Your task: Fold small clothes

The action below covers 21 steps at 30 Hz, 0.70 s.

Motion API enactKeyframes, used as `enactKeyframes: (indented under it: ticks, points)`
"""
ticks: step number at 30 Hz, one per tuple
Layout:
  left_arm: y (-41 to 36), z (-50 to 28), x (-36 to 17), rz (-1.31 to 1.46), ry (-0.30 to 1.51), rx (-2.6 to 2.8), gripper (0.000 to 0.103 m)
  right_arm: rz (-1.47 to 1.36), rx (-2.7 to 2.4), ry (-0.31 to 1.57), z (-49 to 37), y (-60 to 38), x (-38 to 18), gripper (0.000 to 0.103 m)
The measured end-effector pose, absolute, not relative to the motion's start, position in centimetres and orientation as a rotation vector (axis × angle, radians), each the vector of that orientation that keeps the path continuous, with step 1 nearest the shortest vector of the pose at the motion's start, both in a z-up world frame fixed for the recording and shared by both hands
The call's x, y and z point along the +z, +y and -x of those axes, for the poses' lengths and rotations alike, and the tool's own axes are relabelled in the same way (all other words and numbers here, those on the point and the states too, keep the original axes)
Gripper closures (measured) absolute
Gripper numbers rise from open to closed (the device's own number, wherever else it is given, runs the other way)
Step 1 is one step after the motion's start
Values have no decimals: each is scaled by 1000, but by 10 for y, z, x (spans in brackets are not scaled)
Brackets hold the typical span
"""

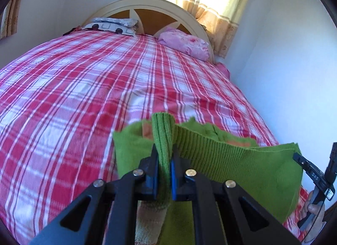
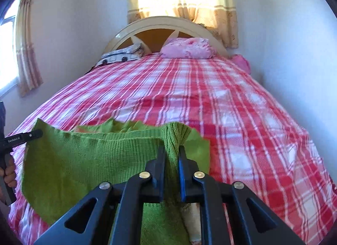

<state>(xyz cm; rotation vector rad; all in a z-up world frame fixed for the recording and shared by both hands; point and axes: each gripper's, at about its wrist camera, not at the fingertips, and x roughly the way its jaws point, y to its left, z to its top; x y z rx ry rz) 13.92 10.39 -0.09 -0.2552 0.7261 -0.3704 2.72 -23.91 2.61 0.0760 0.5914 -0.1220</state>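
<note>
A small green knitted garment with a ribbed hem hangs stretched between my two grippers above the near end of the bed. My left gripper is shut on one bunched corner of the ribbed edge. My right gripper is shut on the other corner of the garment. The right gripper also shows at the right edge of the left wrist view, and the left gripper at the left edge of the right wrist view. Orange and cream parts of the garment show below the jaws.
The bed has a red and white plaid sheet. At its head lie a pink pillow, a patterned pillow, and a cream headboard. A wall runs close along the right side.
</note>
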Motion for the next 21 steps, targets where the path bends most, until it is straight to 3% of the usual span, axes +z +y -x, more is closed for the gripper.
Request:
enactKeyframes:
  ticks: [21]
  points:
    - [85,-192,-6,257,729,-317,93,-131,-126,588,-86,-261,19,95]
